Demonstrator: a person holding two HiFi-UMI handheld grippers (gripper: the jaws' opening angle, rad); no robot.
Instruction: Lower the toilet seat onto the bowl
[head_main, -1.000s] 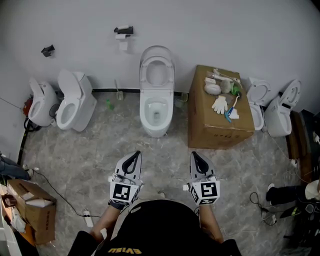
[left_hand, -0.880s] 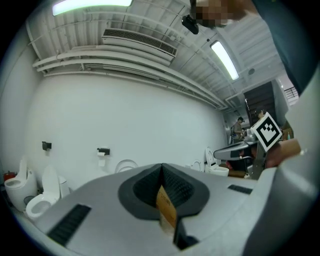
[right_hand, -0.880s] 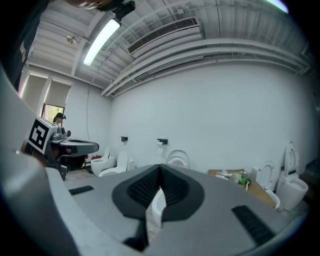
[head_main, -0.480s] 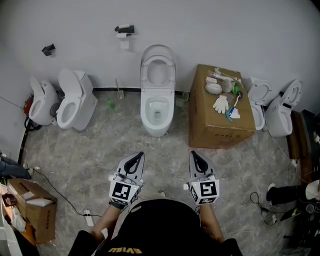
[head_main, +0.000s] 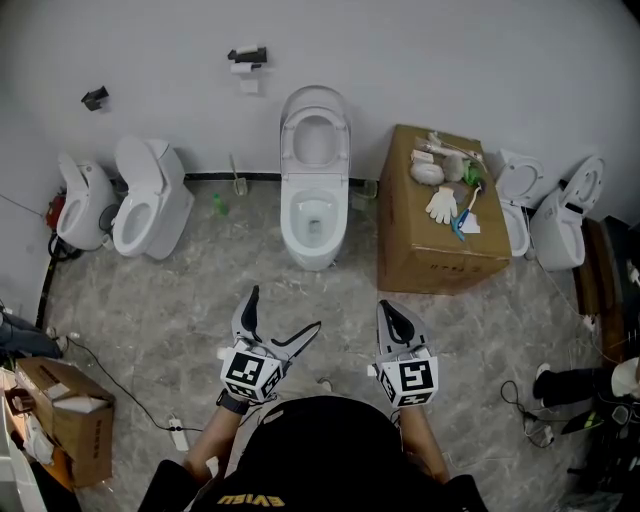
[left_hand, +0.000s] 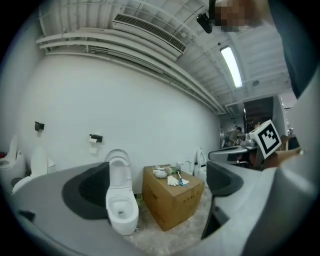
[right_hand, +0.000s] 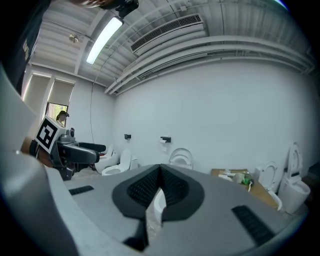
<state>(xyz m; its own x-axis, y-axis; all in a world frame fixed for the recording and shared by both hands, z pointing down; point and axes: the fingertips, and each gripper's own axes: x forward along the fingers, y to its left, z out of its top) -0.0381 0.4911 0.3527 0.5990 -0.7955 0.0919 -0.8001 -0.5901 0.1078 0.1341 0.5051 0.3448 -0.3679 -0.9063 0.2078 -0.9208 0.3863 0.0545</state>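
A white toilet (head_main: 313, 218) stands against the far wall, its seat and lid (head_main: 315, 132) raised upright above the bowl. Both grippers hover low over the floor, well short of it. My left gripper (head_main: 285, 312) is opening, jaws spread wide with nothing between them. In the left gripper view the toilet (left_hand: 122, 212) and its raised seat (left_hand: 118, 167) show between the pads of the left gripper (left_hand: 155, 192). My right gripper (head_main: 388, 312) is shut and holds nothing. In the right gripper view the pads of the right gripper (right_hand: 160, 184) meet, with the raised seat (right_hand: 181, 157) beyond.
A cardboard box (head_main: 440, 235) carrying gloves and a brush stands right of the toilet. Two more toilets (head_main: 150, 200) sit at the left and others (head_main: 560, 220) at the right. A paper holder (head_main: 247, 58) hangs on the wall. A small box (head_main: 60, 420) and cables lie at the lower left.
The left gripper's jaws have swung apart from shut to wide open. The right gripper and the toilet seat have not moved.
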